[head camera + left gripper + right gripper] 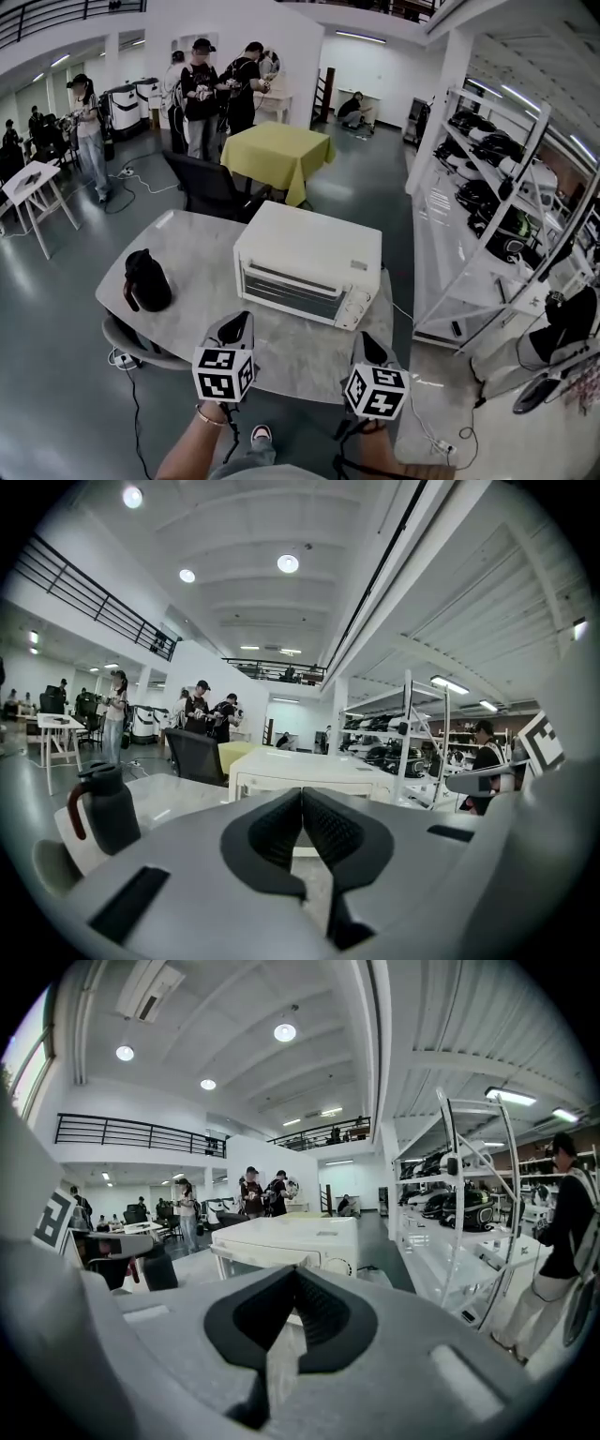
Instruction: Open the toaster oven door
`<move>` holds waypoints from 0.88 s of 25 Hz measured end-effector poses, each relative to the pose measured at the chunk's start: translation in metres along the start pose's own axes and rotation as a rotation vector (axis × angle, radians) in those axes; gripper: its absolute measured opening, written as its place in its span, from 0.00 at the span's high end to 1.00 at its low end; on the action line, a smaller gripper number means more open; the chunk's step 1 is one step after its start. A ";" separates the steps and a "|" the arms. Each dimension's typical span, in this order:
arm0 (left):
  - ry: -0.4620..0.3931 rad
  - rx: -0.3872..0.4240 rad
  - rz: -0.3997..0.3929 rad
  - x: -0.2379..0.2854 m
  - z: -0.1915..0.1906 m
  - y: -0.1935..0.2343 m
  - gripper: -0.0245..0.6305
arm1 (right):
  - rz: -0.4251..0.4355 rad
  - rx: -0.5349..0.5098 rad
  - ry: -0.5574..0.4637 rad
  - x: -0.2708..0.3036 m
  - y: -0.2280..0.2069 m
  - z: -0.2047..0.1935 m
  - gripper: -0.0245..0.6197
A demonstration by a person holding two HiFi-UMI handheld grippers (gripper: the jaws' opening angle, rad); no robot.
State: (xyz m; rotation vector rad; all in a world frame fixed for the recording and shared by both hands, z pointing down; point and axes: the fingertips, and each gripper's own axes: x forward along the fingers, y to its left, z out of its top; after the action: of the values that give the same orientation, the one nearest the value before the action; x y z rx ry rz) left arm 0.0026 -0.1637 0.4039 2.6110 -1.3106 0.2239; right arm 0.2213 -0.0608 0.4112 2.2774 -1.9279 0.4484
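The pale marble-look desk carries the white toaster oven at its right-hand part, set at an angle with its front turned toward the person; its glass door is shut, upright against the body, with the knobs just to the right of it; a black jug stands well apart near the desk's left edge; the left tool and the right tool hover side by side over the near edge, short of the oven and touching nothing; each has its jaws pressed together with nothing between them, as both gripper views show. The door has not yet been reached, so the likely trouble lies ahead: a closed tool cannot take the door's top edge and may only skate off it; a pull without the other tool bracing the light oven could drag it across the smooth desk toward the near edge; a hard tug could drop the door open with a bang.
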 end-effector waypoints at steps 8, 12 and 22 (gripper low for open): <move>-0.014 -0.004 -0.010 0.077 0.036 0.044 0.95 | -0.027 -0.012 -0.025 0.079 0.002 0.043 0.95; -0.009 -0.010 -0.004 0.102 0.039 0.064 0.95 | -0.036 -0.007 -0.033 0.105 0.002 0.051 0.95; 0.020 -0.037 0.044 0.124 0.027 0.083 0.95 | -0.022 0.000 -0.008 0.137 -0.009 0.049 0.95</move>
State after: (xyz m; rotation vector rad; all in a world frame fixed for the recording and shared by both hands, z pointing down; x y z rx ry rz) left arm 0.0108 -0.3145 0.4158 2.5446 -1.3536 0.2304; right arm 0.2567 -0.2022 0.4075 2.3015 -1.9050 0.4381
